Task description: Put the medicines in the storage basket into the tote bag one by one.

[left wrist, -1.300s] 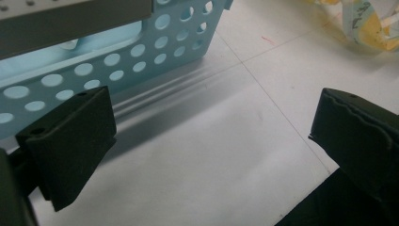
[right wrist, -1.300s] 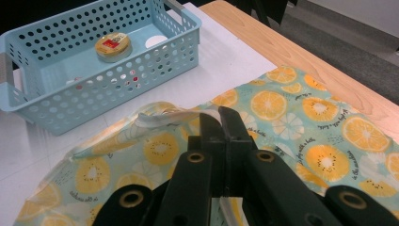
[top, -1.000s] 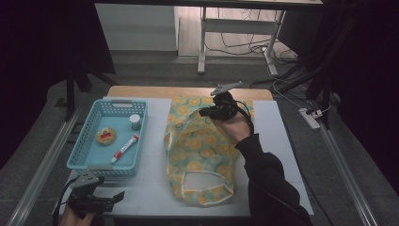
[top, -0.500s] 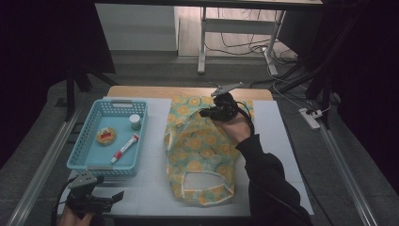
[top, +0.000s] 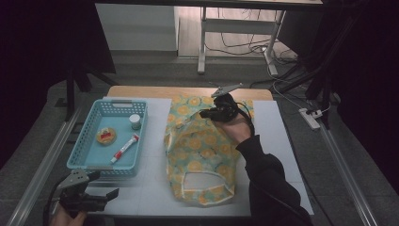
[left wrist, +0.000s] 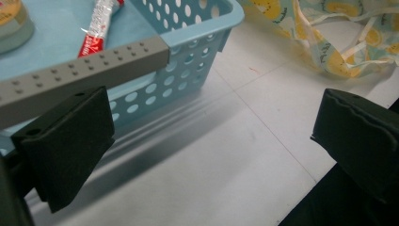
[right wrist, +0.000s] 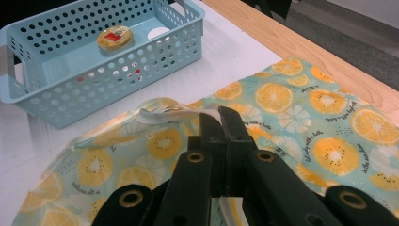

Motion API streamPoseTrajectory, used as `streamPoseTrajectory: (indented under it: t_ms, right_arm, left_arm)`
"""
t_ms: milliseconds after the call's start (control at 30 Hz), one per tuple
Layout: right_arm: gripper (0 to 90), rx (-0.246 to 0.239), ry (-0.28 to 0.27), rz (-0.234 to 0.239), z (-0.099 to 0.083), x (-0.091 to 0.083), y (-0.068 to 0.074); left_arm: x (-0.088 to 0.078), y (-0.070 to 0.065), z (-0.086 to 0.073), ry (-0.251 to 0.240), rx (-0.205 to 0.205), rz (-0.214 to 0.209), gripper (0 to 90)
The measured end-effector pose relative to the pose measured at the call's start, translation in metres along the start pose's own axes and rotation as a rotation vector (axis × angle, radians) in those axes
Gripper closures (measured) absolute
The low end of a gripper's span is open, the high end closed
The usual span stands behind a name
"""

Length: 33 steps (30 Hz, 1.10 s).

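orange-slice-print pale teal cloth garment (top: 200,150), lying flat on the white table top (top: 282,141), neck opening toward the person, far edge by the wooden strip; a white-trimmed fold of it is pinched between the pressed-together jaws of the right gripper (right wrist: 220,123) at its far end. light blue perforated plastic basket (top: 89,160), just left of the garment, apart from it. left gripper (left wrist: 211,141), jaws spread with nothing between them, near the basket's near corner. red-and-white tube (top: 124,147), round yellow-lidded tin (top: 106,135), small white-capped jar (top: 135,121), all in the basket.
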State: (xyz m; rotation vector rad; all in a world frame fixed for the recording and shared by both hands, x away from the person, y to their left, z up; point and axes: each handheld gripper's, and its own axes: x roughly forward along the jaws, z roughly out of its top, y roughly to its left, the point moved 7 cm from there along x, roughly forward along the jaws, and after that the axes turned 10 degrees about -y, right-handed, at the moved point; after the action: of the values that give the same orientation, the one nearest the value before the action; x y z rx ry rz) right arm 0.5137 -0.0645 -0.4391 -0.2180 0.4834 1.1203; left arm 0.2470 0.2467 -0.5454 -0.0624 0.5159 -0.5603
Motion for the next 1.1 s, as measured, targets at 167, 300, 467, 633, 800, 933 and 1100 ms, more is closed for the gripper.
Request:
streamPoseTrajectory:
  t_ms: [167,300,467,633,800,933,1100]
  right_arm:
    - [90.0,-0.001,0.002,0.002,-0.002,0.001,0.0]
    - [90.0,0.002,0.002,0.001,-0.002,0.0,0.0]
    - [90.0,0.007,0.001,-0.001,-0.003,-0.002,-0.001]
    - [90.0,0.009,0.0,-0.003,-0.004,-0.003,-0.002]
    - [90.0,0.009,0.0,-0.004,-0.004,-0.004,-0.002]
    - [90.0,0.007,0.0,-0.003,-0.004,-0.003,-0.002]
    - [90.0,0.008,0.003,-0.004,-0.005,-0.003,-0.002]
  left_arm:
    - [-0.005,0.001,0.006,-0.028,-0.062,-0.017,0.8]
    - [-0.008,0.002,0.01,-0.02,-0.065,-0.008,1.4]
    - [-0.006,0.004,0.013,0.04,-0.063,0.026,0.8]
    - [-0.005,0.006,0.019,0.046,-0.071,0.023,0.0]
    - [-0.006,0.011,0.028,0.02,-0.058,0.037,0.0]
    - [-0.005,0.018,0.034,0.013,-0.056,0.047,0.5]
    - [-0.002,0.023,0.039,0.03,-0.088,0.032,0.5]
